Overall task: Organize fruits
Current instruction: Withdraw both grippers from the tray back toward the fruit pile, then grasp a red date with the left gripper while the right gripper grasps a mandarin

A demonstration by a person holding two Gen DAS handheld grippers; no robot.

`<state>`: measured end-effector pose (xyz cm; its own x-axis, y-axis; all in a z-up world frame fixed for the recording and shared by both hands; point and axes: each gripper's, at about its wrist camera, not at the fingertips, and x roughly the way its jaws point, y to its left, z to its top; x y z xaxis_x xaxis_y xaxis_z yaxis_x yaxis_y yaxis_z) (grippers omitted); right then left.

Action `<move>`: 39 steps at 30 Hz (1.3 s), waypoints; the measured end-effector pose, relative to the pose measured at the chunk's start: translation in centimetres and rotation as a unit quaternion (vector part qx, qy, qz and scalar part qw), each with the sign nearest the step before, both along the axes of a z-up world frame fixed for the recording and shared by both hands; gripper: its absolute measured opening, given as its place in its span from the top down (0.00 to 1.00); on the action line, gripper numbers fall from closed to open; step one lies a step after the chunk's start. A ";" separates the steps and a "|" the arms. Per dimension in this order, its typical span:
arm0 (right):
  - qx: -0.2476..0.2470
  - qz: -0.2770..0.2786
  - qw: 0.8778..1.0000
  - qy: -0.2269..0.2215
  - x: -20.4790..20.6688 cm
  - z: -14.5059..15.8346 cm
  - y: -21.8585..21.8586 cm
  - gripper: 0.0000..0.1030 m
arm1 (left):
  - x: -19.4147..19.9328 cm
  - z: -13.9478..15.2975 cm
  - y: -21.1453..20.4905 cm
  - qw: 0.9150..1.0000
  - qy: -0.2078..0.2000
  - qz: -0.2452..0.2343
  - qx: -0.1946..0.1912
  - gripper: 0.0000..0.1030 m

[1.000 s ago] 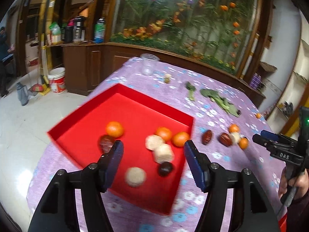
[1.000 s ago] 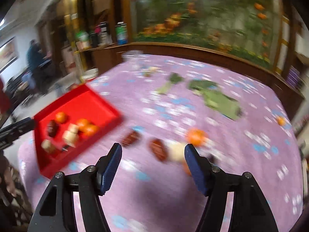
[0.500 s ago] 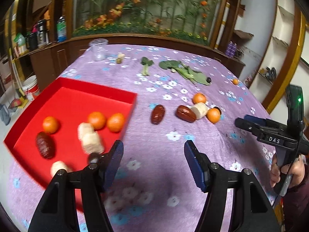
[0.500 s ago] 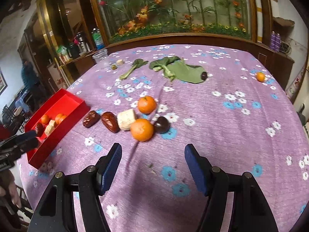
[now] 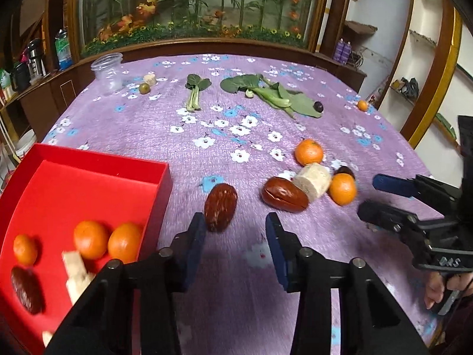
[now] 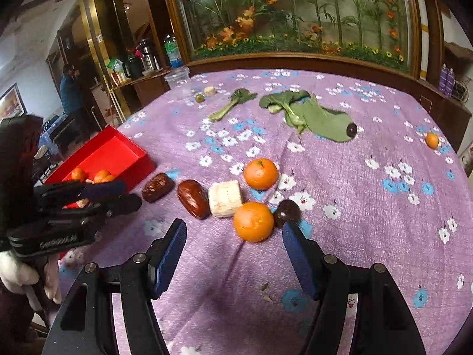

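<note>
A red tray at the left of the purple flowered table holds three oranges, a date and pale chunks. Loose fruit lies to its right: a brown date, a second date, a pale chunk, two oranges and a dark round fruit. My left gripper is closing, its tips just short of the first date, with nothing pressed between them. My right gripper is open, and the near orange sits between its tips, untouched.
Leafy greens, a bok choy stalk, a clear jar, a small green fruit and a small orange lie at the far side. A person stands beyond the table's left edge.
My left gripper has swung right from over the tray to the loose date, and its jaws have narrowed. My right gripper has come lower and nearer to the oranges.
</note>
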<state>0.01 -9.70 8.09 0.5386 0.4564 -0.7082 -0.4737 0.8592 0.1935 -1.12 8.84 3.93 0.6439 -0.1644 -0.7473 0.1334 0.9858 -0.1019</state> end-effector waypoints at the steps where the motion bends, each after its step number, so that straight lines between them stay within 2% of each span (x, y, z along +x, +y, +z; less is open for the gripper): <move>1: 0.000 0.000 1.000 0.003 0.1 -0.2 -0.1 0.31 | 0.4 -0.3 0.0 1.000 0.004 0.000 0.000 0.61; 5: -0.004 0.006 1.000 0.012 0.9 -0.8 0.3 0.36 | 2.3 -1.4 0.0 1.000 0.022 -0.001 0.007 0.61; 14: -0.007 0.007 1.000 0.021 2.5 -1.7 1.2 0.36 | 3.9 -2.0 -0.4 0.999 0.017 0.000 0.041 0.61; 16: -0.012 0.007 1.000 0.017 2.6 -1.6 1.4 0.41 | 4.0 -2.1 -0.6 0.998 0.015 0.000 0.054 0.61; 18: -0.021 0.003 1.000 0.012 2.7 -1.7 1.5 0.50 | 3.9 -2.2 -0.7 0.998 0.012 0.004 0.068 0.65; 19: -0.024 0.002 1.000 0.009 2.7 -1.7 1.6 0.52 | 3.9 -2.1 -0.6 0.997 0.009 0.009 0.071 0.74; 20: -0.030 0.000 1.000 0.007 2.7 -1.8 1.7 0.56 | 3.8 -2.0 -0.5 0.997 0.008 0.011 0.075 0.76; 23: -0.047 -0.001 0.999 0.002 2.5 -1.8 2.1 0.58 | 3.7 -2.0 -0.5 0.997 0.008 0.011 0.075 0.76; 25: -0.054 -0.005 0.999 0.000 2.4 -1.9 2.2 0.62 | 3.5 -1.9 -0.4 0.998 0.007 0.012 0.068 0.76; 31: -0.040 -0.011 0.999 0.009 1.8 -1.7 1.9 0.65 | 1.9 -0.6 0.3 0.999 -0.002 0.019 0.037 0.76; 39: -0.025 -0.010 1.000 -0.005 -0.8 0.0 1.9 0.64 | -1.6 1.3 0.3 0.998 -0.026 0.029 0.040 0.76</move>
<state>-0.80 -7.77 8.13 0.5539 0.4094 -0.7250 -0.4582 0.8769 0.1452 -2.68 9.11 5.20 0.6890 -0.0667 -0.7216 0.0784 0.9968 -0.0173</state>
